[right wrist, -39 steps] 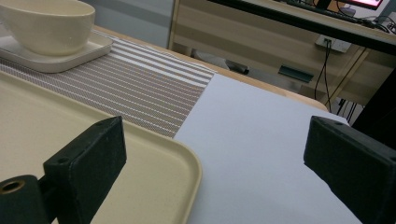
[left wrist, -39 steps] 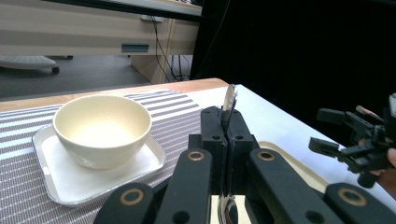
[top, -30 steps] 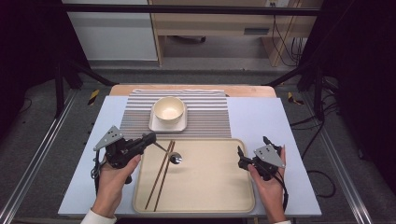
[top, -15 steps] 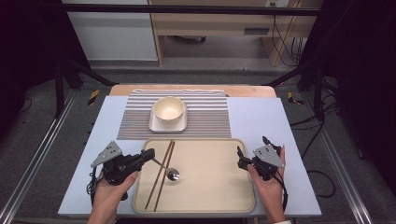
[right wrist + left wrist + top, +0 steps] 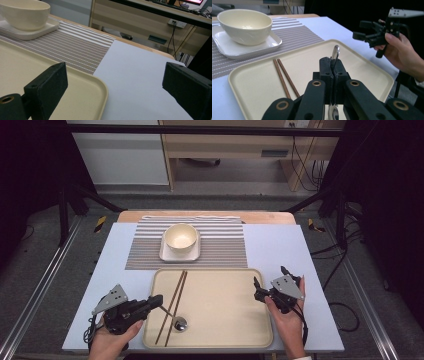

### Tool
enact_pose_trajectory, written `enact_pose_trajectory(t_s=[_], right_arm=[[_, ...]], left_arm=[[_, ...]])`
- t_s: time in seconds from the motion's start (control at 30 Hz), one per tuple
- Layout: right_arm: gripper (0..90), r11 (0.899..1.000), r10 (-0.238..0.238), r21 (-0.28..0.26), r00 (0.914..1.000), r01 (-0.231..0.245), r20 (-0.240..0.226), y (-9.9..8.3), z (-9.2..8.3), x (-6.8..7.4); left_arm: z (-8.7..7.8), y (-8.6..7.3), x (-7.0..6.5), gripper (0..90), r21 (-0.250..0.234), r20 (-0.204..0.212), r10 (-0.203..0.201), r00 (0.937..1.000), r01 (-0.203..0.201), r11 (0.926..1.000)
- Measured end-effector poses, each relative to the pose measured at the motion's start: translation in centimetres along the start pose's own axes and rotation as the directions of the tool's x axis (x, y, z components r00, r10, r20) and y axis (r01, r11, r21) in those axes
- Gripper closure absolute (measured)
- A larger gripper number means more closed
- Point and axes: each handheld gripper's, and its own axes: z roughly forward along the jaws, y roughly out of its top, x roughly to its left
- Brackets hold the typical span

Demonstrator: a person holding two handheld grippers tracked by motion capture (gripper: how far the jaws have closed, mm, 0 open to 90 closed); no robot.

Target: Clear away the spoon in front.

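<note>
My left gripper point(image 5: 158, 300) point(image 5: 332, 65) hovers over the tray's near left edge, shut on the handle of a metal spoon point(image 5: 179, 323) point(image 5: 335, 51). The spoon's bowl hangs low over the beige tray point(image 5: 225, 295) point(image 5: 259, 87); whether it touches I cannot tell. Two brown chopsticks point(image 5: 174, 302) point(image 5: 283, 77) lie side by side on the tray's left part, just beyond the spoon. Held at the tray's right edge, my right gripper point(image 5: 270, 277) point(image 5: 115, 80) point(image 5: 372, 32) is open, with only the tray corner and table between its jaws.
A cream bowl point(image 5: 181, 237) point(image 5: 244, 25) point(image 5: 23, 12) stands on a white square plate point(image 5: 166, 254) on a striped placemat point(image 5: 220, 245) behind the tray. The pale blue table top point(image 5: 280, 245) lies bare to the right of the mat.
My left gripper has come toward the near edge of the table with the spoon, which now sits nearer the tray's front. The right gripper has kept still.
</note>
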Motion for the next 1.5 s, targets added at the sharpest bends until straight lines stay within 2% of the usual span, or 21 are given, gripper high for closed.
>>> enact_pose_trajectory(t_s=[0.13,0.2,0.33,0.57,0.67,0.77,1.03,1.13,1.27,1.4,1.43,1.5], right_arm=[[6.2,1.0,-0.009,0.003,1.0,0.009,-0.002,0.0,0.1,0.1],[6.2,1.0,-0.01,0.006,1.0,0.01,-0.002,0.0,0.1,0.2],[6.2,1.0,-0.013,0.007,0.9999,0.013,-0.005,0.0,0.1,0.2],[6.2,1.0,-0.009,0.005,0.9999,0.009,-0.007,0.0,0.1,0.1],[6.2,1.0,-0.007,0.007,0.9999,0.007,-0.008,0.0,0.1,0.1],[6.2,1.0,-0.006,0.008,1.0,0.006,-0.006,0.0,0.0,0.0],[6.2,1.0,-0.011,0.006,0.9999,0.011,-0.012,0.0,0.0,0.0],[6.3,1.0,-0.01,0.006,0.9999,0.01,-0.013,0.0,0.0,0.0],[6.3,1.0,-0.011,0.007,0.9998,0.011,-0.015,0.0,0.0,0.0],[6.3,1.0,-0.008,0.007,0.9999,0.008,-0.015,0.0,0.0,0.0],[6.3,1.0,-0.008,0.007,0.9999,0.008,-0.015,0.0,0.0,0.0],[6.3,1.0,-0.011,0.008,0.9998,0.011,-0.015,0.0,0.0,0.0]], left_arm=[[0.5,-0.1,0.1,88.1,0.031,0.003,0.021,0.9998,-0.021,0.9993],[1.0,0.0,0.5,86.4,0.029,0.005,0.011,0.9999,-0.011,0.9995],[2.3,0.3,1.2,80.0,0.032,-0.026,0.01,0.9996,-0.009,0.9994],[5.3,0.9,2.8,73.0,0.084,-0.087,0.027,0.9959,-0.02,0.9963],[6.4,1.0,3.2,72.2,0.096,-0.086,0.023,0.996,-0.015,0.9953],[7.8,1.1,3.5,71.8,0.126,-0.097,0.05,0.994,-0.038,0.9913],[10.5,1.1,4.1,71.6,0.188,-0.087,0.056,0.9946,-0.038,0.9815],[11.1,0.9,4.1,71.5,0.197,-0.085,0.056,0.9948,-0.039,0.9797],[11.8,0.6,4.2,72.4,0.226,-0.092,0.062,0.9938,-0.04,0.9733],[12.3,0.3,4.1,71.9,0.252,-0.087,0.087,0.9924,-0.063,0.9656],[12.4,0.1,4.1,71.5,0.266,-0.082,0.095,0.9921,-0.07,0.9616],[12.7,-0.2,4.1,70.5,0.276,-0.079,0.09,0.9928,-0.065,0.959]])
